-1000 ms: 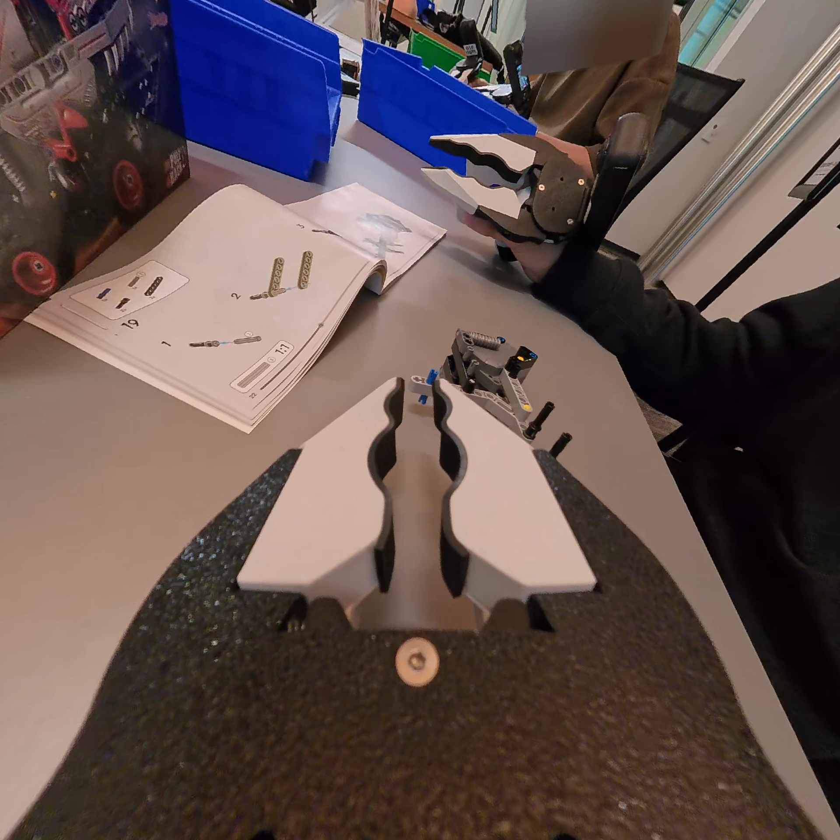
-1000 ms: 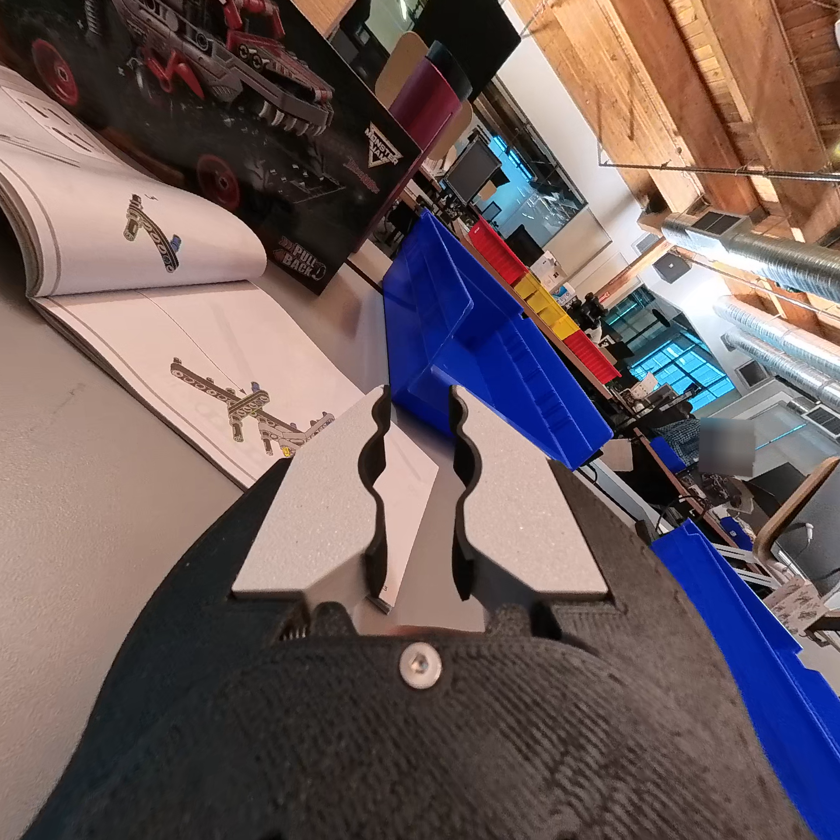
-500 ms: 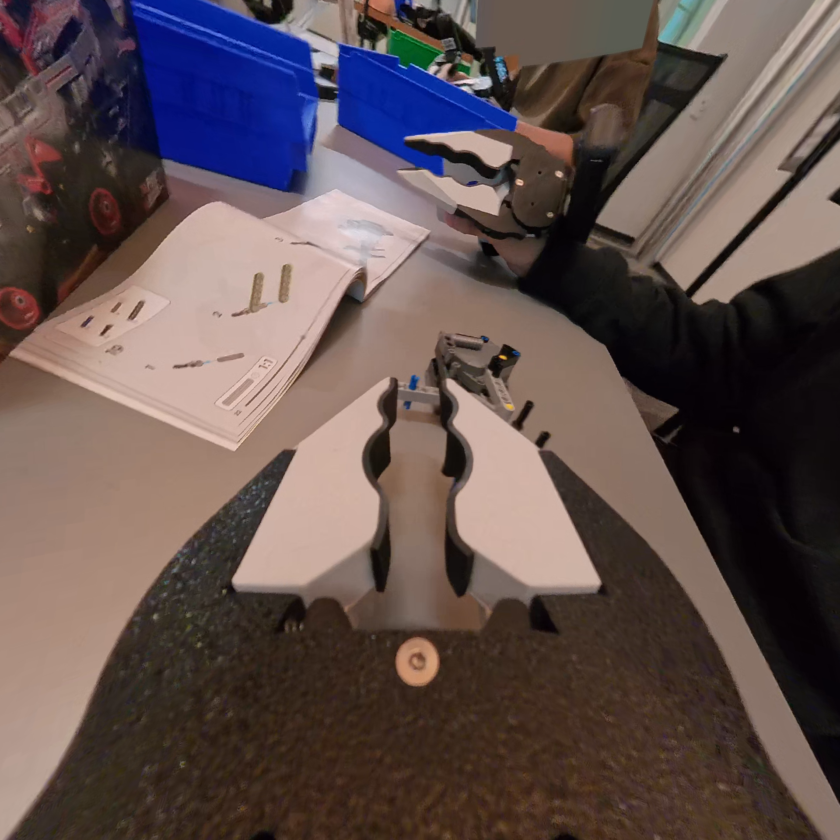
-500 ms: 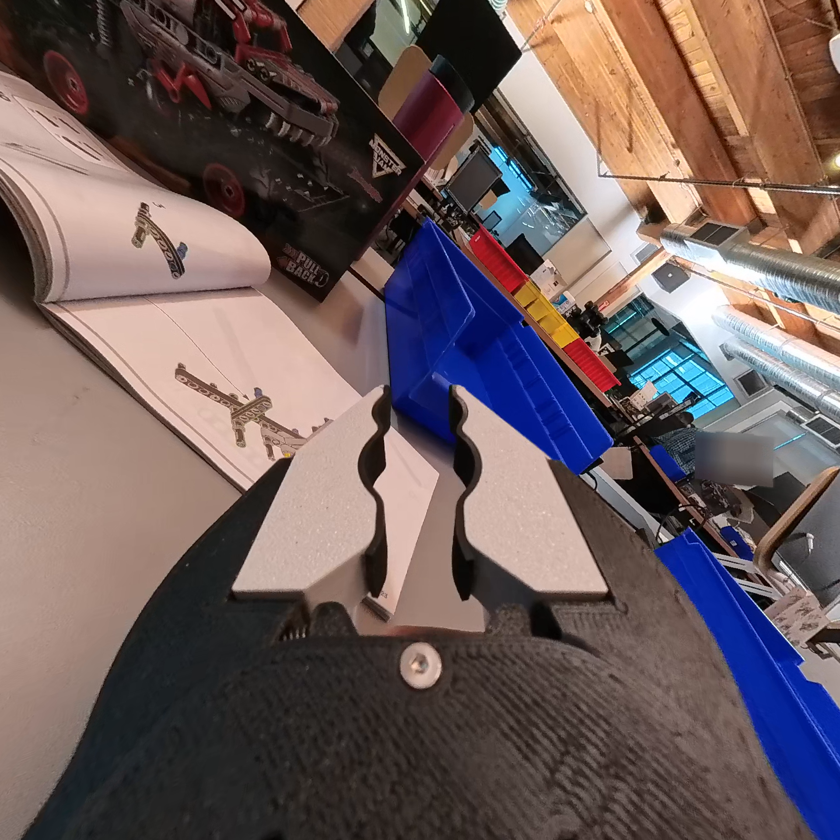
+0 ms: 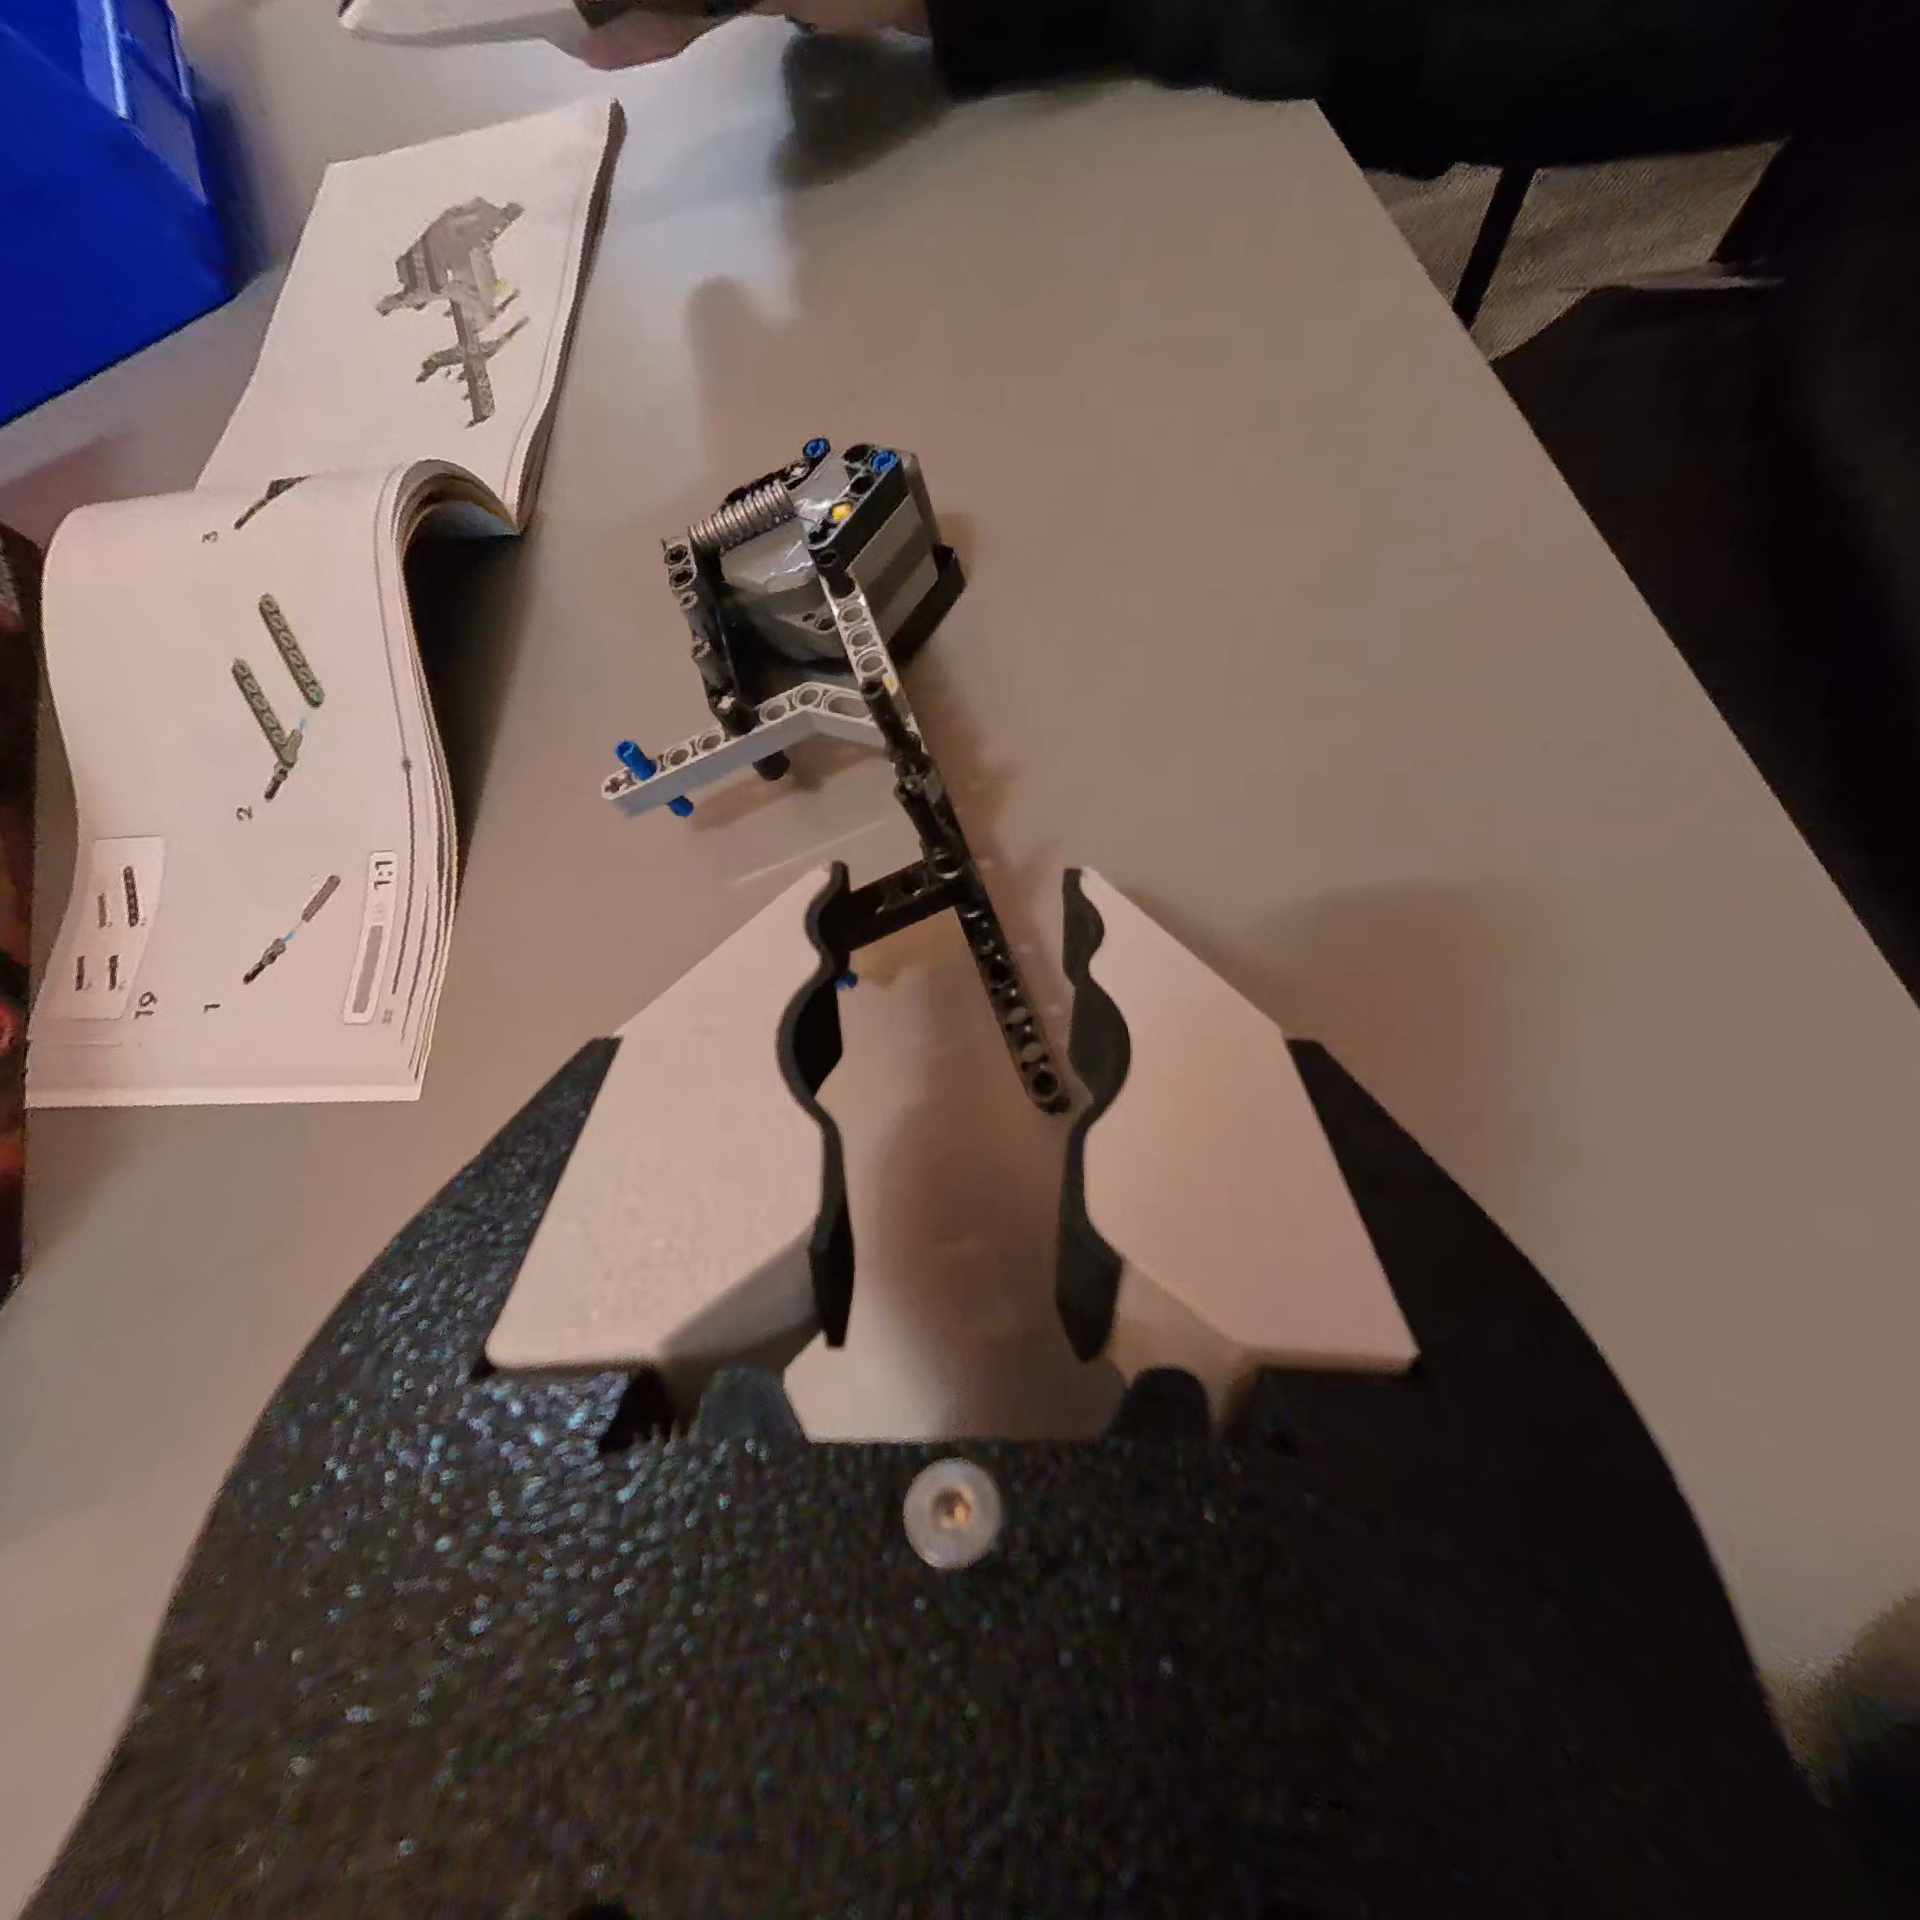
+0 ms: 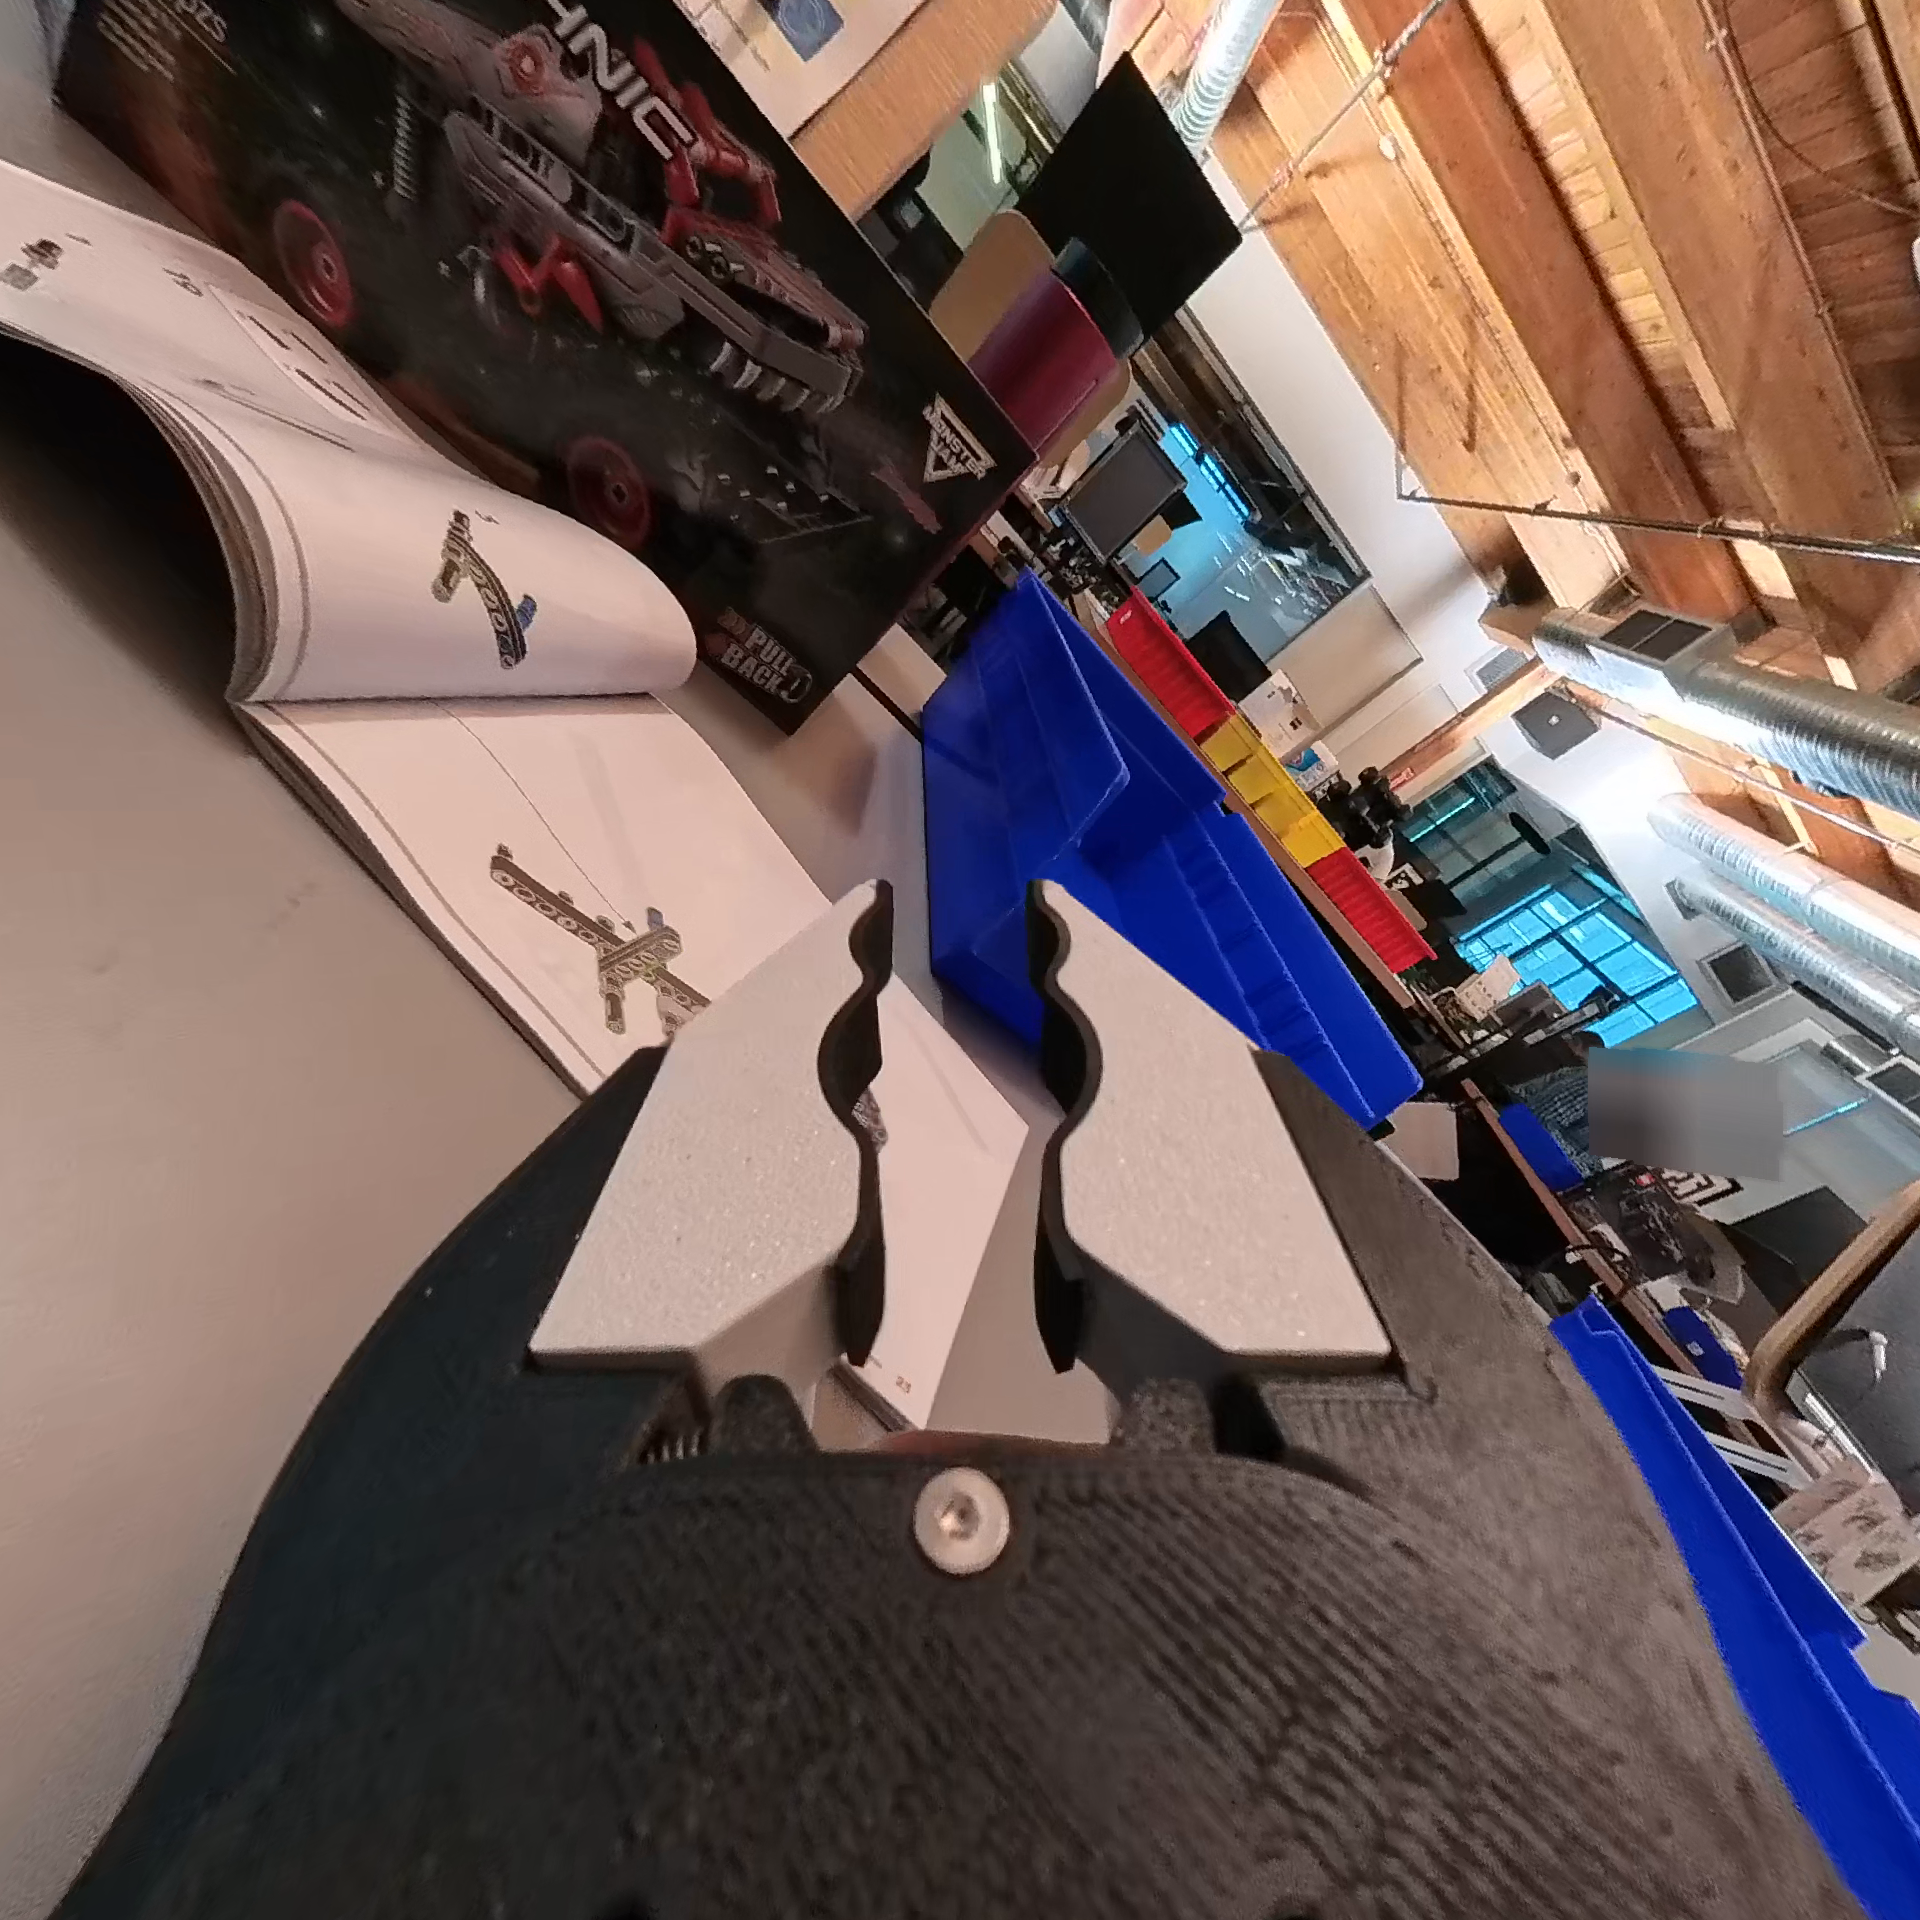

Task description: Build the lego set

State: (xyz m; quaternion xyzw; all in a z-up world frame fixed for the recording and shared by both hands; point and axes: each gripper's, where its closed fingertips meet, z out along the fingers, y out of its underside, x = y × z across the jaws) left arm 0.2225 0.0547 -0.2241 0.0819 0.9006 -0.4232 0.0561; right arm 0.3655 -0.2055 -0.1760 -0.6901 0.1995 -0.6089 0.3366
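Observation:
In the left wrist view a partly built Lego assembly lies on the grey table. It has a dark grey block with a metal spring, a light grey beam with blue pins, and a long black beam. My left gripper is open, low over the table. The near end of the black beam lies between its fingers, close to the right finger; I cannot tell if it touches. My right gripper is open and empty, tilted, above the corner of the open instruction booklet.
The booklet lies left of the assembly. The set's box stands behind the booklet. Blue bins stand past the booklet, one also in the left wrist view. A person's dark sleeve is at the table's far edge. Across from one pair of fingers to the other is roughly 30 cm.
My left gripper has opened wider, tipped downward and moved forward, so the black beam now lies between its fingers. My right gripper has shifted slightly and stays open.

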